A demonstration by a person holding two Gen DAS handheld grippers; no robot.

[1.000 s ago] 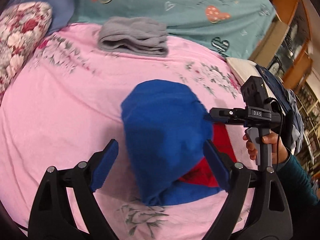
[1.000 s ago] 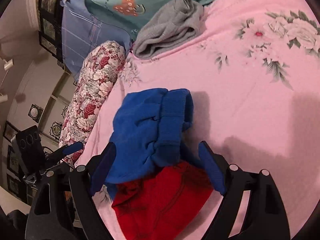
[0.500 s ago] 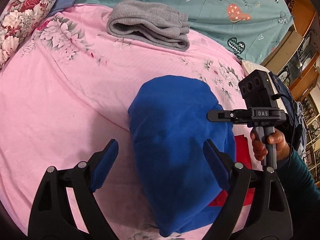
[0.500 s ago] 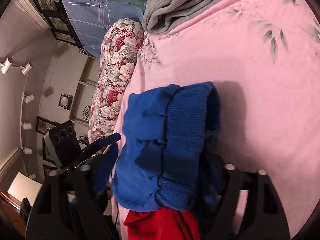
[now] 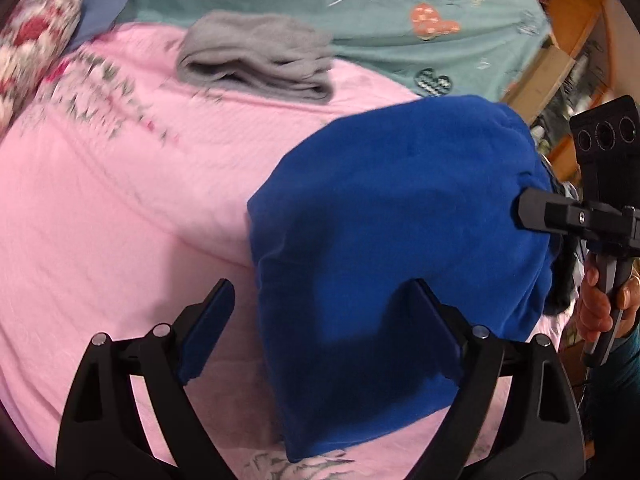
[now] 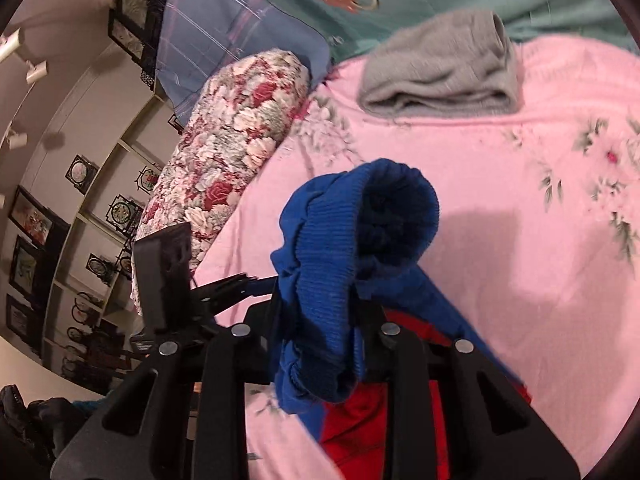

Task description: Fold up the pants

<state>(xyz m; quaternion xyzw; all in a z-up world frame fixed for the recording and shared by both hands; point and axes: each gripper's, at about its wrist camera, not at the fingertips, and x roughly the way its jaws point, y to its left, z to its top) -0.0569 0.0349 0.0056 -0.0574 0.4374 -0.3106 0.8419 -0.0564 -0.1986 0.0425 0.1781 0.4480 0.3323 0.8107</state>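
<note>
The pink floral sheet [image 5: 100, 220] lies bare and open to the left of the blue pants [image 5: 392, 248], giving unobstructed passage between them and the floral bolster [image 6: 236, 140] at the sheet's edge. Beyond that open stretch, 1 folded grey garment [image 5: 256, 56] blocks the far edge, against the teal quilt [image 5: 360, 4]. In the right wrist view the sheet to the right of the pants is also bare. The pants hang raised in the right gripper [image 6: 316, 320], screening the near right; the left gripper [image 5: 320, 328] stands just beside them, jaws apart.
</note>
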